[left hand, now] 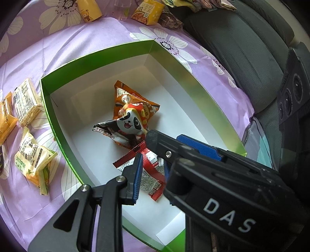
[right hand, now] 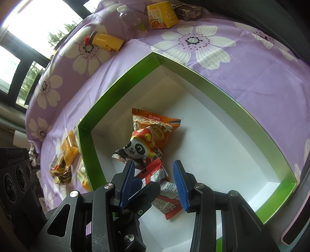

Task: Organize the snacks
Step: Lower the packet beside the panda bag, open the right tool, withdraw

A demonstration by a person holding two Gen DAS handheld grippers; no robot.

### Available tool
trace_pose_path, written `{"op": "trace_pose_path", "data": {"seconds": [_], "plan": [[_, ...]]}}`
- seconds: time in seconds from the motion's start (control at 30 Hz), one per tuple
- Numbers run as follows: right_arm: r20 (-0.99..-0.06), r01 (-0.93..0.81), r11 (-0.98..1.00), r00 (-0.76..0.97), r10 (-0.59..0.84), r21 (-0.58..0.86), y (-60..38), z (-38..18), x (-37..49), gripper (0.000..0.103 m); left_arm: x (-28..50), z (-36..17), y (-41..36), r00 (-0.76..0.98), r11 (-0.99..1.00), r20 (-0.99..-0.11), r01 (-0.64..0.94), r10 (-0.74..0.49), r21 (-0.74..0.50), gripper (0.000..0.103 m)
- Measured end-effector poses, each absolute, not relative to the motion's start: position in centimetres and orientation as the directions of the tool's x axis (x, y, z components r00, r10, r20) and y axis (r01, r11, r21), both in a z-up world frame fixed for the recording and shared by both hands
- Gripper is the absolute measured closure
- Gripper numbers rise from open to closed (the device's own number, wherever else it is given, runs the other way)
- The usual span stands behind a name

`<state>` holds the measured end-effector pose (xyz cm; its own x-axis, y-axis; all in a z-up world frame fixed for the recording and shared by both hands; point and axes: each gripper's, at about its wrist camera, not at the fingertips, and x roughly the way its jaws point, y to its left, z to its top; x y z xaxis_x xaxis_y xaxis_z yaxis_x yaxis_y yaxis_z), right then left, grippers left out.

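A green box (left hand: 96, 52) with a white floor (right hand: 222, 155) lies on the purple flowered cloth. It holds an orange packet (left hand: 124, 93), a panda packet (left hand: 129, 122) on top of it, and a red packet (left hand: 149, 180) nearest me. My left gripper (left hand: 152, 162) hangs low inside the box. Its blue pads stand a narrow gap apart, shut on the red packet (right hand: 166, 201). My right gripper (right hand: 154, 162) is open above the same packet, and the tip of the left gripper (right hand: 138, 183) sits between its fingers. In the left wrist view the right gripper (left hand: 172, 139) crosses in front and hides the left one's right finger.
Pale yellow-green packets (left hand: 25, 100) (left hand: 33, 157) and orange ones (left hand: 5, 120) lie on the cloth left of the box, with a gold-and-black wrapper (right hand: 62, 170). Beyond the box are a yellow bear bottle (right hand: 106, 41), a clear bottle (right hand: 129, 17) and a yellow snack box (right hand: 162, 13). A dark padded seat (left hand: 242, 48) is at the right.
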<state>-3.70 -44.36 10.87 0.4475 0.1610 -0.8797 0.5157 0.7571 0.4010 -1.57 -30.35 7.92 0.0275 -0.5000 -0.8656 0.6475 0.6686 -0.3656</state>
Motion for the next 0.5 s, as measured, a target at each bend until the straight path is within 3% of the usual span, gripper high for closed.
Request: {"op": "trace_pose_path", "data": {"seconds": [0.5], "plan": [[-0.867,0.479,0.823,0.498,0.030,0.304,-42.4,13.4,-3.8,0.060,-0.5,13.7,-20.0,0.198,0.717,-0.779,0.568,-0.594,-0.403,0.081]]}}
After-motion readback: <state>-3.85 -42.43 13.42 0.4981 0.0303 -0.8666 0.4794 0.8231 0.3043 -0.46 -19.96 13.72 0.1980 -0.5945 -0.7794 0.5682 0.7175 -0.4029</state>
